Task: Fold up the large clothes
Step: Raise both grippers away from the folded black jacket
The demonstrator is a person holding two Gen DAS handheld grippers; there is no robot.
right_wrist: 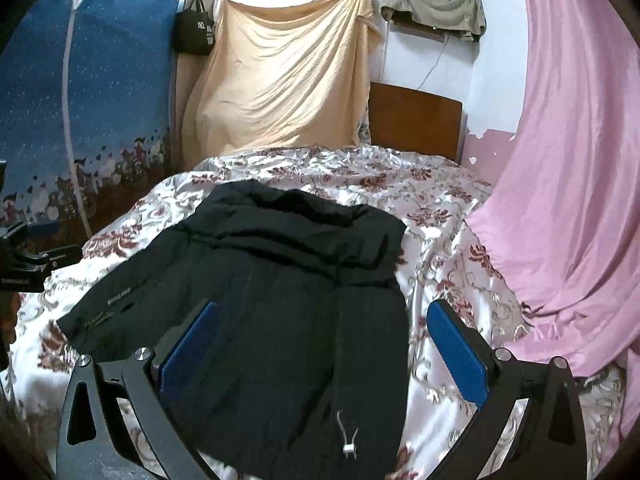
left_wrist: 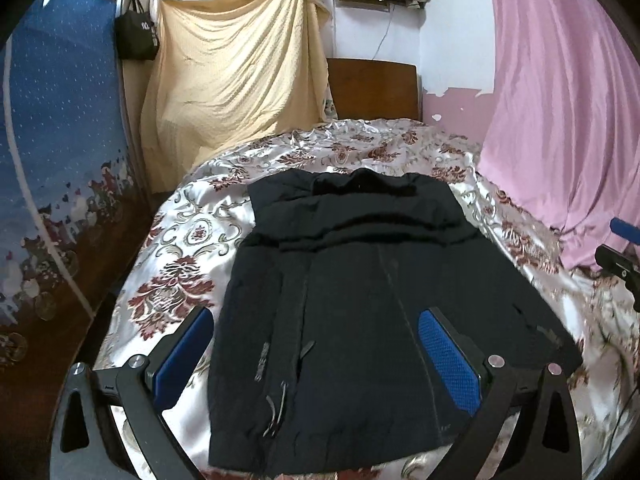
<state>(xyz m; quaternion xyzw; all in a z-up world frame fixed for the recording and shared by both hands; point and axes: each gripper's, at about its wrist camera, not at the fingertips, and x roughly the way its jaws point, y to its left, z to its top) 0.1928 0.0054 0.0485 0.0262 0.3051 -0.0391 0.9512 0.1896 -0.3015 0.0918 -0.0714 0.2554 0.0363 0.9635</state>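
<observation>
A black jacket (left_wrist: 352, 292) lies flat on the floral bedspread (left_wrist: 176, 264), collar at the far end, sleeves folded in. It also shows in the right wrist view (right_wrist: 256, 280). My left gripper (left_wrist: 316, 344) is open and empty, hovering above the jacket's near left part, its blue pads (left_wrist: 448, 360) wide apart. My right gripper (right_wrist: 324, 344) is open and empty above the jacket's near right edge. The right gripper's body shows at the far right of the left wrist view (left_wrist: 620, 256). The left gripper's body shows at the left of the right wrist view (right_wrist: 28, 256).
The bed has a brown headboard (left_wrist: 372, 88). A pink curtain (left_wrist: 560, 112) hangs on the right and touches the bedspread. A yellow sheet (left_wrist: 236, 64) and a blue patterned cloth (left_wrist: 56, 120) hang on the left. A black bag (left_wrist: 136, 32) hangs high up.
</observation>
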